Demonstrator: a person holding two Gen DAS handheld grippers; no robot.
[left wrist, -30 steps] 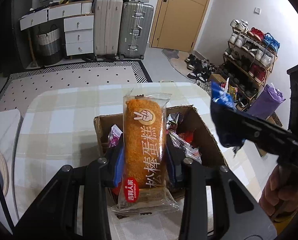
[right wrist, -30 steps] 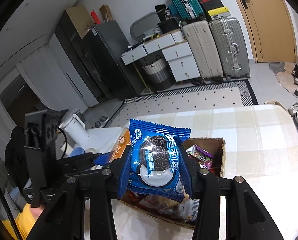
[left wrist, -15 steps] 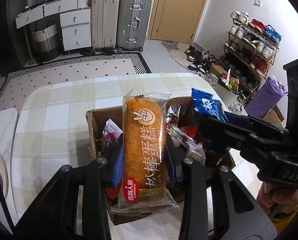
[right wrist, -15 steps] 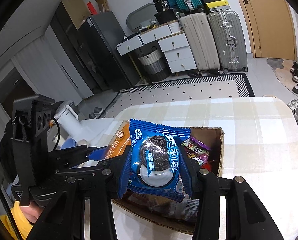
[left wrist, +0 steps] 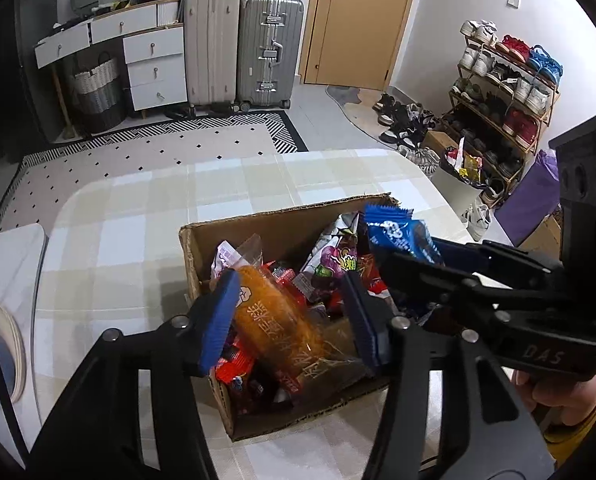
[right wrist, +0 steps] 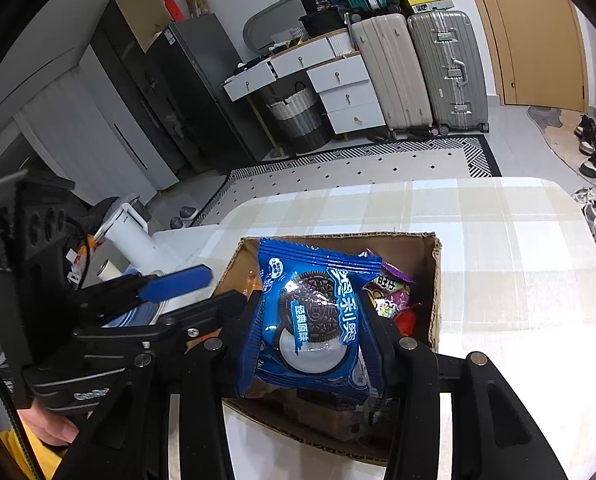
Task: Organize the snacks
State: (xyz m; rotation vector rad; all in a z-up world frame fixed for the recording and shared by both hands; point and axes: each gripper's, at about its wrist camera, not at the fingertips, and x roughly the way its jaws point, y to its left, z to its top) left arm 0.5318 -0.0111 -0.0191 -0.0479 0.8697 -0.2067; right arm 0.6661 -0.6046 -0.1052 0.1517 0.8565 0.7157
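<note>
Spreading apart just now, the left gripper (left wrist: 292,316) has its blue pads clear of the orange cake packet (left wrist: 276,320), which lies tilted among snacks in the cardboard box (left wrist: 282,220). Beside it, the right gripper (right wrist: 311,324) clamps a blue Oreo packet (right wrist: 309,312) over the box on the checked table (left wrist: 138,216).

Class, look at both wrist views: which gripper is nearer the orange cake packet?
Left. The left gripper straddles the orange cake packet, jaws just opened; the right gripper holds the blue cookie packet alongside.
</note>
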